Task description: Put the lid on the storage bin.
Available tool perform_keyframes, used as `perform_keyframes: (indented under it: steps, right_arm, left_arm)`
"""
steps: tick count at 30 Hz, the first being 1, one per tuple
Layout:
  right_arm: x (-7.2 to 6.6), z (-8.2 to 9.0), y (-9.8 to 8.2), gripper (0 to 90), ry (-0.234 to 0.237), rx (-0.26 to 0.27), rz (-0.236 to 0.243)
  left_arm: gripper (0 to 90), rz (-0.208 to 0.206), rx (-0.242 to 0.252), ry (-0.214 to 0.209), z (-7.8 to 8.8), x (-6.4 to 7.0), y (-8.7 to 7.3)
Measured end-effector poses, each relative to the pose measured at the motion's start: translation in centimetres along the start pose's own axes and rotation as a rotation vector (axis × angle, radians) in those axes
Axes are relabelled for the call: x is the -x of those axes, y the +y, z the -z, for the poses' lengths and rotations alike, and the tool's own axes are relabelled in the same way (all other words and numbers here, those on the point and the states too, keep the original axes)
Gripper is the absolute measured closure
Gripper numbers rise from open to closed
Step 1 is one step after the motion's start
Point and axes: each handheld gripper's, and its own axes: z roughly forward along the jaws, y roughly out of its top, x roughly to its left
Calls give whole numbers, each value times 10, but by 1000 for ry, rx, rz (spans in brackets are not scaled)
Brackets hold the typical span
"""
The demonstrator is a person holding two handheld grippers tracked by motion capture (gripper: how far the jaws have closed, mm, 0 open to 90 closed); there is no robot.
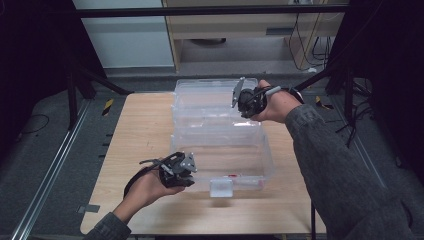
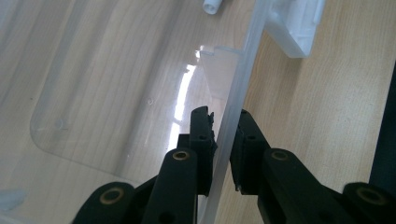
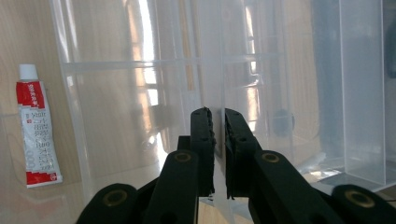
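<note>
Between the jaws of the left gripper (image 2: pixel 223 140) we see the thin front wall of a clear plastic box (image 1: pixel 260 165); the jaws stand one on each side of this wall, almost closed on it, with a small gap still showing on the outer side. The left hand (image 1: pixel 145 187) holds this gripper at the near left corner of the box. The right gripper (image 3: pixel 219 140) has its jaws nearly together, pinching the edge of the open lid (image 1: pixel 210 100), which stands up at the far side. The right hand (image 1: pixel 277 104) holds it there. The box sits in the middle of the wooden table (image 1: pixel 135 135), its long axis going left to right, its white latch (image 1: pixel 221 187) facing us. Inside on the bottom lies a small red and white tube (image 3: pixel 36 130), its white cap pointing up in the right gripper view.
</note>
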Motion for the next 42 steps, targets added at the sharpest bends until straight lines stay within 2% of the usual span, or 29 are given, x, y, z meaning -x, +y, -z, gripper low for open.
perform_keyframes:
  steps: [7, 12, 27, 30, 38, 42]
  right_arm:
    - [-10, 9, 4, 862, 13, 12, 14]
    - [-20, 16, 5, 866, 9, 22, 29]
    - [-59, 34, 5, 864, -16, 24, 90]
    - [-60, 34, 4, 858, -20, 20, 92]
    - [-41, 25, 3, 850, -38, 14, 55]
    - [-41, 25, 3, 854, -32, 27, 53]
  left_arm:
    - [787, 26, 6, 8, -1, 1, -4]
    - [784, 29, 15, 13, -1, 2, -5]
    - [771, 37, 20, 23, -1, 3, -5]
    - [769, 40, 22, 27, -2, 2, -5]
    - [766, 55, 37, 56, -6, -5, -1]
    - [763, 58, 44, 59, -6, -4, -2]
